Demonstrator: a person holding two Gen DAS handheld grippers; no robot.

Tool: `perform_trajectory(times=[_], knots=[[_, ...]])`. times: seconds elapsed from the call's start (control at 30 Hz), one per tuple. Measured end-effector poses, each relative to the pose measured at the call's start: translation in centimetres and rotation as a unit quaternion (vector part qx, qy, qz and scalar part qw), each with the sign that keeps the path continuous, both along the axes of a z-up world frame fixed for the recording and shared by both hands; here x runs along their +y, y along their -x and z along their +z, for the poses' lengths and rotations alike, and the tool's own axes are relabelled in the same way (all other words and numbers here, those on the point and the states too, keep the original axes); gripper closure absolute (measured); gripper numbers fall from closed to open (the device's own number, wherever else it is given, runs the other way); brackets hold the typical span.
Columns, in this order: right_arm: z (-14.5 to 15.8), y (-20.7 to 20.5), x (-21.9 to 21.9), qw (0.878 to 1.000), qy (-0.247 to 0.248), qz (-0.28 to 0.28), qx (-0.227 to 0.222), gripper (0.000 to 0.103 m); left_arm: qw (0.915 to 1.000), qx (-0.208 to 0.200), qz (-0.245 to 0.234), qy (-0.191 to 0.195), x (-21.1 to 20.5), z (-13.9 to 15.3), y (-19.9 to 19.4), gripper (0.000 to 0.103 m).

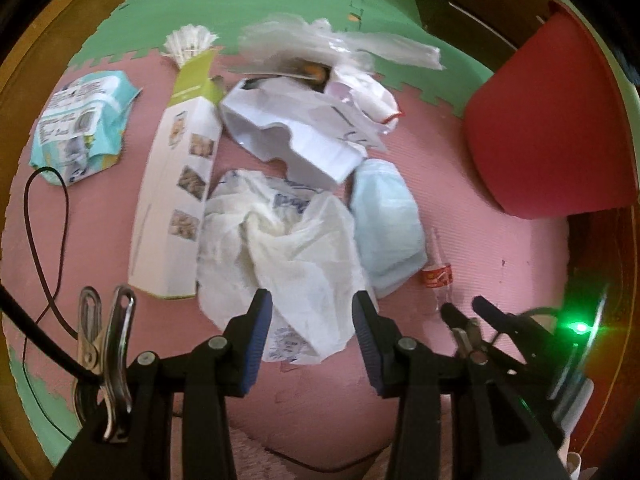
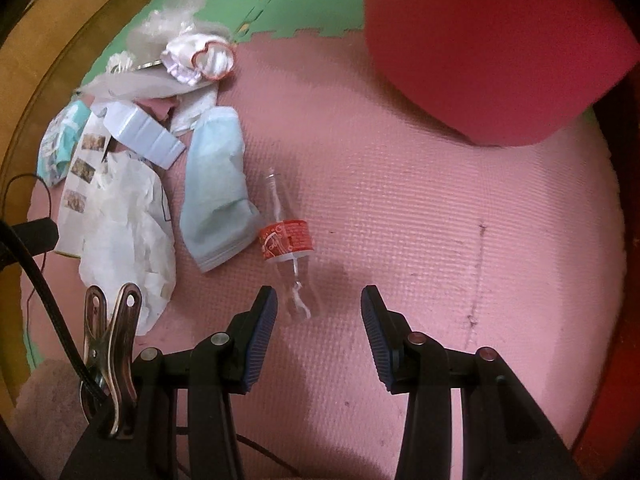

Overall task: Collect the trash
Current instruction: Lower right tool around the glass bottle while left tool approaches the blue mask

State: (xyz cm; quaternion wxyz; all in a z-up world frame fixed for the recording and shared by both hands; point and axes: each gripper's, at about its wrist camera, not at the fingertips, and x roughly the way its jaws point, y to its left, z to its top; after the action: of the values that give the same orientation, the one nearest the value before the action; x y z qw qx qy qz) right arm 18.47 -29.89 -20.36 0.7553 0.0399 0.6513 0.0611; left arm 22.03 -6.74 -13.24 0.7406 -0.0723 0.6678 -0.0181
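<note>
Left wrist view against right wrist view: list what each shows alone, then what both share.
Left wrist only: a shuttlecock on the green mat and the other hand-held gripper at the right.

Right wrist only: the scuffed line on the pink mat, right of the bottle.

Both: the red bin, clear bottle with red label, pale blue pouch, white plastic bag, long carton.

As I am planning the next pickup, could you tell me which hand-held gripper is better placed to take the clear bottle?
Right. The right hand-held gripper hangs open by the clear bottle's base; the left is over the white bag.
</note>
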Motion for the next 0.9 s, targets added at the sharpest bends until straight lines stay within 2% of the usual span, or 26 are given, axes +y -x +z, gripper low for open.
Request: perform_trajectory(times=[0.13, 0.27, 0.33, 0.5, 0.6, 0.73, 0.9], knots=[[-1.4, -0.7, 0.6, 1.0, 0.005, 0.02, 0.013, 0.058, 1.0, 0.003, -0.009, 0.003, -1.4, -0.4, -0.5, 0.059], [-2.6, -0.9, 0.3, 0.999, 0.0, 0.021, 0.033, 0.071, 0.9998, 0.005, -0.018, 0.007, -3.2, -0.8, -1.3, 0.059], [-2.7, -0.9, -0.5, 0.999, -0.011, 0.008, 0.036, 0.071, 0.9997, 0.005, -0.024, 0.01, -4.2, -1.1, -1.8, 0.059], [-2.5, -0.1, -2.8, 0.999, 0.006, -0.013, 0.047, 0.071, 0.9992, 0.002, -0.04, 0.006, -6.5, -2.0, -2.9, 0.059], [-2.9, 0.9, -5.1, 0.997, 0.012, -0.045, 0.065, 0.071, 0.9987, -0.003, -0.05, 0.001, -7.8, -2.9, -3.5, 0.059], [-3.6, 1.9, -6.6, 0.994, -0.006, -0.078, 0.076, 0.072, 0.998, -0.006, -0.061, -0.014, -9.4, -4.7, -4.1, 0.059], [-3.7, 1.4, -6.3, 0.996, 0.021, -0.057, 0.072, 0.072, 0.9979, 0.016, -0.056, -0.028, -10.1, -7.9, -4.4, 0.059]])
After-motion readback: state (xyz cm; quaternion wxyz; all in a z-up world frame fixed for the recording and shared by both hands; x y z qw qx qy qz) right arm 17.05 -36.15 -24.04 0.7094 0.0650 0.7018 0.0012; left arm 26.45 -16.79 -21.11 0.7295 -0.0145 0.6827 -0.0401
